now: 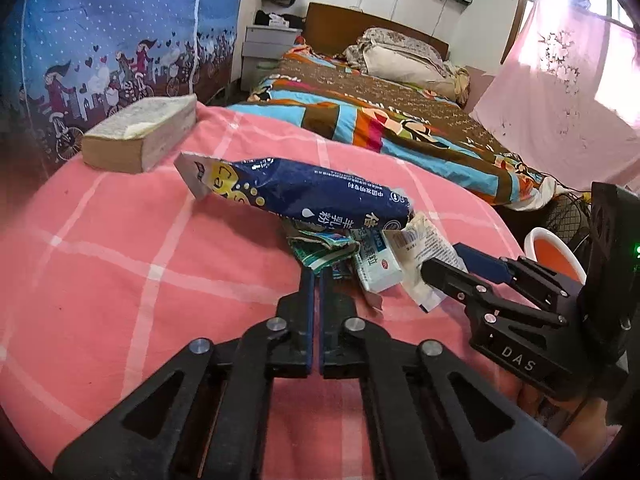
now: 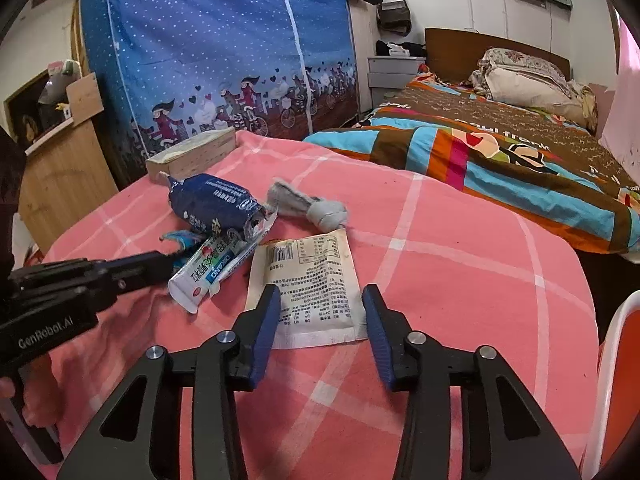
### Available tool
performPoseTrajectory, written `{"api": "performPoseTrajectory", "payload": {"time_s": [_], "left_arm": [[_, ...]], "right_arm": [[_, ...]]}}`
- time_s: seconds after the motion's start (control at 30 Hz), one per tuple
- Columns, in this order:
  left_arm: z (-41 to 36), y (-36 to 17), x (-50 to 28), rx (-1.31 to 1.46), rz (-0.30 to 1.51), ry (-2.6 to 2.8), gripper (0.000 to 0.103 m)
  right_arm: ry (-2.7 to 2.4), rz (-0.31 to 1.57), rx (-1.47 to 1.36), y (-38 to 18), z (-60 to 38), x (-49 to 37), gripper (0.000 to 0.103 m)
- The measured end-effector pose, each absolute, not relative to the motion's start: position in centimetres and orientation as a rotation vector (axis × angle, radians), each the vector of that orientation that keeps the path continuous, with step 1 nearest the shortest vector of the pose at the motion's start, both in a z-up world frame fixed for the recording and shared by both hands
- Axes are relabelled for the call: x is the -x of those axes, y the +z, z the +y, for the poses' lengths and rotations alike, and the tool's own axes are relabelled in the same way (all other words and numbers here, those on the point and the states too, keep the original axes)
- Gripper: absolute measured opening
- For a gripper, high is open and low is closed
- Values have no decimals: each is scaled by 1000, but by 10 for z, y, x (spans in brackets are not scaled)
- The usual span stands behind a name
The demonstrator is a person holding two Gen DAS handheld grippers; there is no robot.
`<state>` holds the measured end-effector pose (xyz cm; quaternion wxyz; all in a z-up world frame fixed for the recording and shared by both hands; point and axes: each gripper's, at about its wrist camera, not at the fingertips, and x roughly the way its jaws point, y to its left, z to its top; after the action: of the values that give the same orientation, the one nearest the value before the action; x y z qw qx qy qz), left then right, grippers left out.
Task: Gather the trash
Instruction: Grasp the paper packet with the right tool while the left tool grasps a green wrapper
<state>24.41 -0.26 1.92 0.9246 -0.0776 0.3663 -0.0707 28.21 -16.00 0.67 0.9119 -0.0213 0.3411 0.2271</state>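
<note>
Trash lies on a pink checked cloth point(image 2: 460, 280). A dark blue milk-powder bag point(image 1: 304, 192) point(image 2: 216, 204) rests on a green-blue torn wrapper point(image 1: 324, 246) point(image 2: 180, 238) and a white-blue packet point(image 1: 374, 266) point(image 2: 212, 270). A beige printed sachet point(image 2: 312, 284) point(image 1: 424, 248) lies flat. My left gripper point(image 1: 319, 276) point(image 2: 170, 262) is shut on the torn wrapper's edge. My right gripper point(image 2: 322, 300) point(image 1: 444, 260) is open, its fingers on either side of the sachet's near end.
A thick old book point(image 1: 140, 136) point(image 2: 192, 152) lies at the cloth's far left. A knotted grey rag point(image 2: 308, 206) lies behind the sachet. An orange bin with a white rim point(image 2: 616, 380) point(image 1: 554, 250) stands at the right. A bed point(image 2: 520, 152) lies beyond.
</note>
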Motion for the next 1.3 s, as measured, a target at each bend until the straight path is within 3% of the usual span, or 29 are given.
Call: {"api": "performPoseTrajectory", "payload": {"time_s": [0.3, 0.53, 0.77, 0.97, 1.17, 1.23, 1.27, 1.3], "left_arm": [[-7, 30, -228, 66, 687, -128, 3], [-10, 30, -227, 120, 703, -220, 4], [-28, 25, -239, 132, 750, -254, 19], [-27, 12, -250, 184, 826, -195, 21], [-27, 14, -250, 211, 803, -191, 20], [-28, 16, -252, 210, 798, -172, 16], [-29, 15, -252, 208, 799, -167, 12], [-29, 16, -252, 206, 798, -164, 11]], "right_arm": [[473, 689, 48, 8, -167, -273, 15], [469, 680, 51, 11, -172, -269, 12], [438, 676, 32, 12, -187, -270, 11], [444, 674, -19, 12, -200, -271, 11], [456, 676, -59, 12, -207, -272, 14], [454, 676, -60, 11, -207, -272, 26], [453, 673, -61, 11, -207, -272, 39], [456, 665, -66, 12, -207, -270, 45]]}}
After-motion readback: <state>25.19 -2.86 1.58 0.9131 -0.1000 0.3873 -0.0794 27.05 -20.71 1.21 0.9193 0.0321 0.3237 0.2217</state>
